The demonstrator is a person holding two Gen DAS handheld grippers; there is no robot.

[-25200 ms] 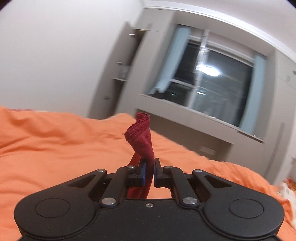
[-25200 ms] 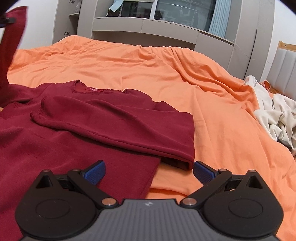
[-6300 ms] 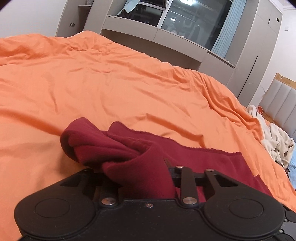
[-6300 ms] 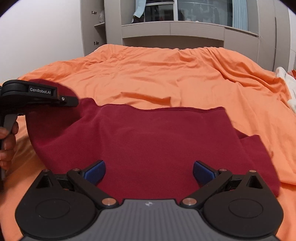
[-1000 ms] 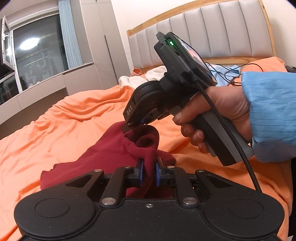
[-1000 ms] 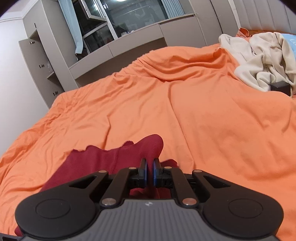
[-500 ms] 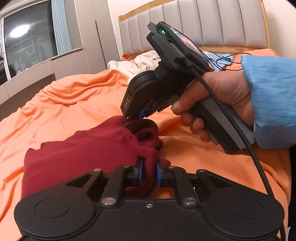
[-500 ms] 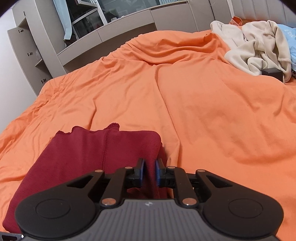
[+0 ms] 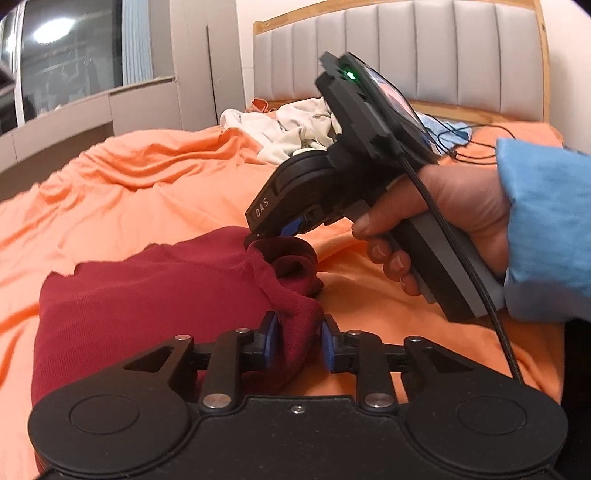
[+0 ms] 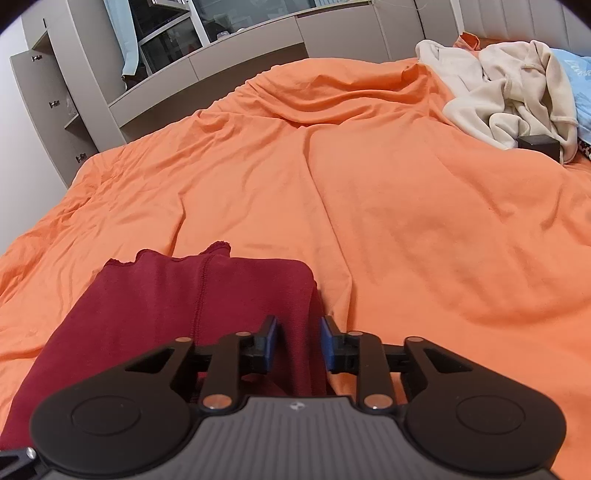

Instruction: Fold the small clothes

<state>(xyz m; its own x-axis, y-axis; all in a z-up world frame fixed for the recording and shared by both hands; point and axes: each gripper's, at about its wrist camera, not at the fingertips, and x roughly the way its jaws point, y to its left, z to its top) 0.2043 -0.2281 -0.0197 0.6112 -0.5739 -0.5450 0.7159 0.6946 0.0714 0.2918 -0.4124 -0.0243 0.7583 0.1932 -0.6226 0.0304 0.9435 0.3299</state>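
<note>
Warm indoor light is seen; a lamp reflection glares in the window (image 9: 48,33) at ten o'clock; edges are bent, corners darkened.

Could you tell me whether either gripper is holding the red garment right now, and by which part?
Neither holds it. Both the left gripper and the right gripper have just been opening, and a fold at the near edge of the red garment lies loose between each one's pads.

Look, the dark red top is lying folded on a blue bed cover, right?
Not quite. The dark red top is lying folded, but the bed cover under it is orange, not blue. The right wrist view shows the orange cover spreading out all around the top.
</note>
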